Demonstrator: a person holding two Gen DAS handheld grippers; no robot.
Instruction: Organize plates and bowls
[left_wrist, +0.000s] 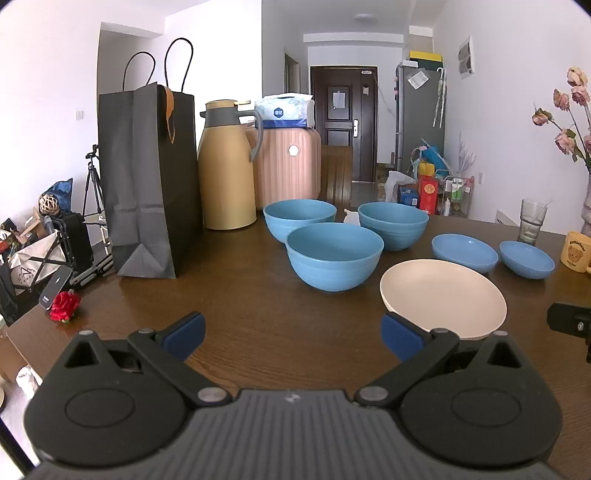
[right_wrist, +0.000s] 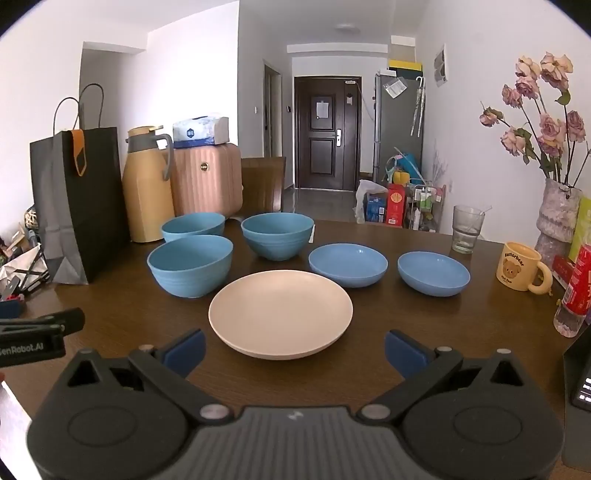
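The left gripper (left_wrist: 293, 338) and right gripper (right_wrist: 295, 350) both have fingers fully spread and empty. On the table (right_wrist: 424, 332), the three blue bowls (right_wrist: 190, 264) crowd together; gripping one risks knocking its neighbour. The beige plate (right_wrist: 280, 317) lies flat, so fingers may slip off its rim.

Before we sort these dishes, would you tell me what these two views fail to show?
- Small white thing, left view: mostly hidden between the two far bowls.
- Left tool, right view: cut off by the left edge.
- Red bottle, right view: cut by the right edge.
- Tissue pack print: too small.
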